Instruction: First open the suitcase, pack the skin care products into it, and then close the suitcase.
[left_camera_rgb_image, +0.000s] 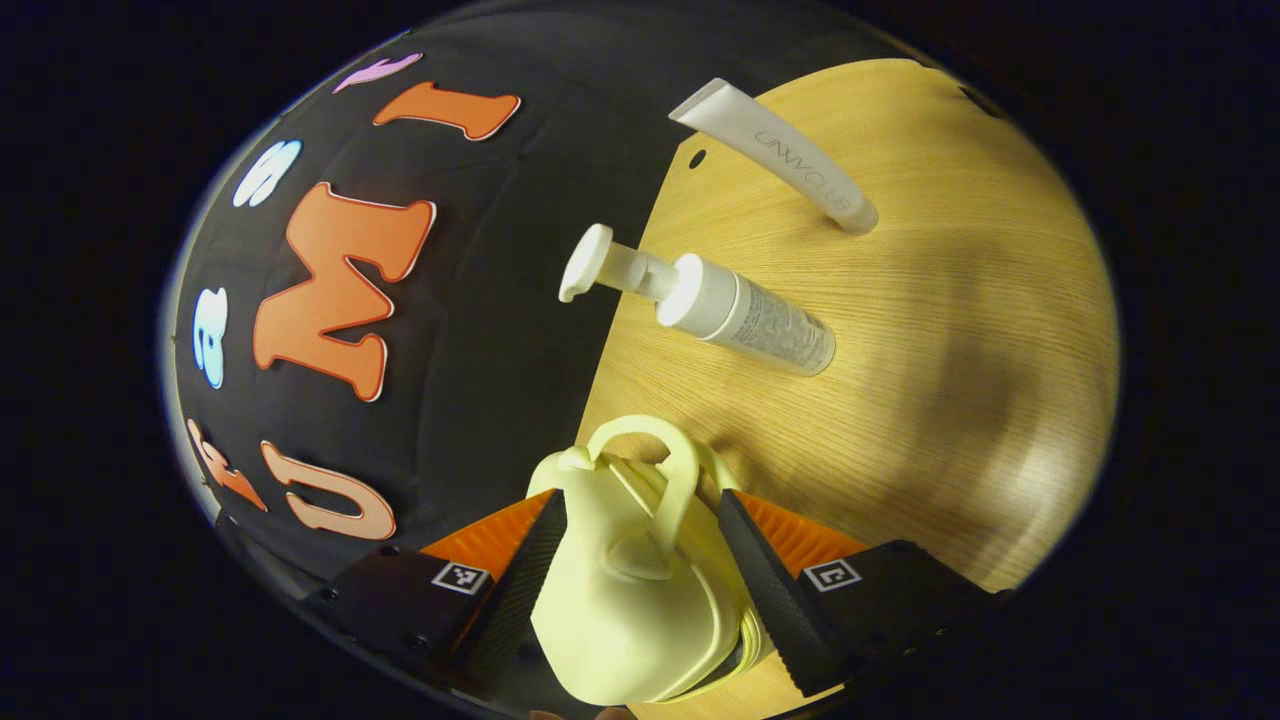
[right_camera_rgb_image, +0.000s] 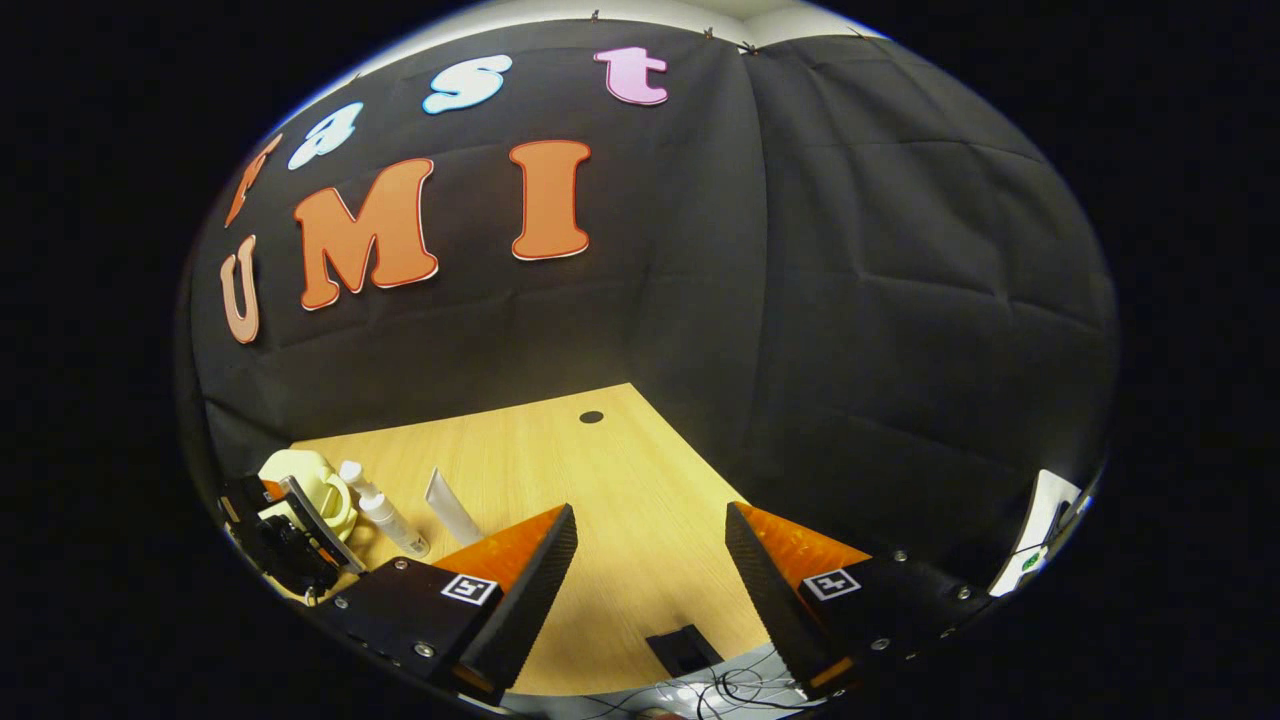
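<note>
Suitcase, a small pale yellow case with a loop handle at its top, sits between the left gripper's two fingers, which press on its two sides. In the left gripper view the whole scene is tipped sideways, so the table fills the right half and the black cloth wall fills the left. The table is light wood with a fine grain, and a small dark hole marks it near its edge by the wall. Soft shadows darken parts of the wood.

Two skin care items stand on the table beyond the suitcase, apart from it and from each other. The nearer is a white pump bottle. The farther is a white tube, standing on its cap.

In the right gripper view the right gripper hovers over bare wood with its fingers spread wide and nothing between them. Two black cloth walls meet in a corner behind the table, and a strip of pale ceiling shows above them. The same hole lies near the table's far corner. Far to the left, the suitcase, pump bottle and tube stand in a row near the table's edge, with the left gripper at the suitcase. A dark block and tangled wires lie at the near edge.
</note>
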